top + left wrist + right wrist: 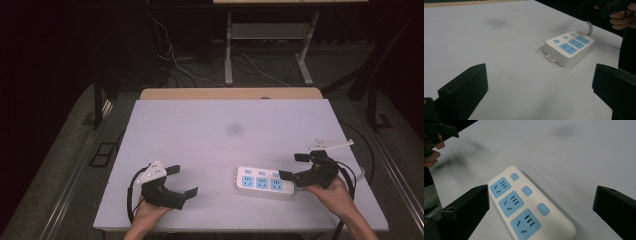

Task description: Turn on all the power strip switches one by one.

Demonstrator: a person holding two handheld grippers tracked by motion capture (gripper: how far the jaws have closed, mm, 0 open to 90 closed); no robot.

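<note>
A white power strip (pixel 262 182) with three blue sockets and three blue buttons lies flat near the table's front right. My right gripper (pixel 292 166) hovers at its right end, jaws wide open. In the right gripper view the strip (pixel 524 205) lies between and below the open jaws, and neither jaw touches it. My left gripper (pixel 183 180) rests at the front left, open with nothing in it, well apart from the strip (pixel 569 47). In the left gripper view the open gripper (pixel 539 85) faces the strip. The strip's white cord (pixel 589 25) leaves its far end.
The white table top (pixel 200 125) carries a faint dark smudge (pixel 234 130) near its middle. A wooden edge (pixel 230 93) runs along the back. Behind it stand desk legs (pixel 228 50) and loose floor cables (pixel 185 65). The table's front edge lies close to both hands.
</note>
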